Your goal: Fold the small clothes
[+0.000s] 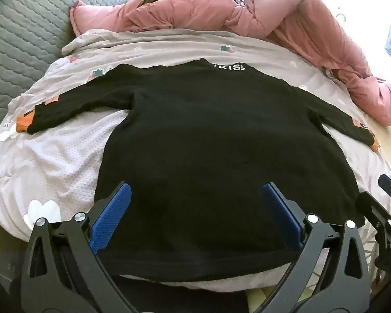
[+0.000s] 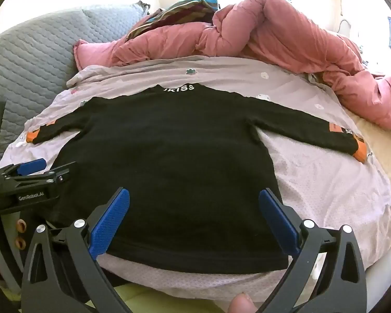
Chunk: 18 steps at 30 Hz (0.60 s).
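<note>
A small black long-sleeved top [image 1: 208, 135] [image 2: 174, 151] lies flat on a pale floral bedcover, collar with white letters at the far side, both sleeves spread out, orange cuffs at the ends. My left gripper [image 1: 196, 190] hovers over the hem on the near left, jaws wide open, nothing between the blue pads. My right gripper [image 2: 194, 195] hovers over the hem on the near right, also open and empty. The left gripper [image 2: 39, 172] shows from the side in the right wrist view; part of the right gripper [image 1: 388, 208] shows at the edge of the left wrist view.
A bunched pink quilt [image 1: 286, 18] [image 2: 286, 34] lies along the far and right side of the bed. A grey quilted cover [image 1: 20, 39] [image 2: 28, 60] is at the left. Striped cloth [image 2: 174, 10] sits at the back. A fingertip [image 2: 241, 304] shows at the bottom.
</note>
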Motion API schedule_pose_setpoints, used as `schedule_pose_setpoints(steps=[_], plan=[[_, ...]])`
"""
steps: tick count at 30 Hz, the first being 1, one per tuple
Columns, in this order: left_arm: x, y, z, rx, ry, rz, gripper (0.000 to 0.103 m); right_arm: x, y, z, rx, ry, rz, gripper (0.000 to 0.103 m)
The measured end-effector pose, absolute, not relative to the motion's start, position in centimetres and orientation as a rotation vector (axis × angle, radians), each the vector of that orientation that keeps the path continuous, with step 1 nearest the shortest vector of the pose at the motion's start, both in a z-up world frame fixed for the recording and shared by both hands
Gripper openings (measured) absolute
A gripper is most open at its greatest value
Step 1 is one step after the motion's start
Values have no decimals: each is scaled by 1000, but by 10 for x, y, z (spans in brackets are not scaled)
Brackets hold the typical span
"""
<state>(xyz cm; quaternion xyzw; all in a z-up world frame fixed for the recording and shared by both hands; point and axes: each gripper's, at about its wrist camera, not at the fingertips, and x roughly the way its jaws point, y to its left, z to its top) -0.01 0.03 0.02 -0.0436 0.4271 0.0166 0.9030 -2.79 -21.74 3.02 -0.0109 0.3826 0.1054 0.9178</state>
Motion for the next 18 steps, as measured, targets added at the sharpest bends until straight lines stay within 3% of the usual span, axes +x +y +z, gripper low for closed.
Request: schedule_pose_setpoints(steps=[18], plan=[[0, -3, 5, -84, 883, 31, 95, -29, -223, 31, 1, 781, 221, 99]])
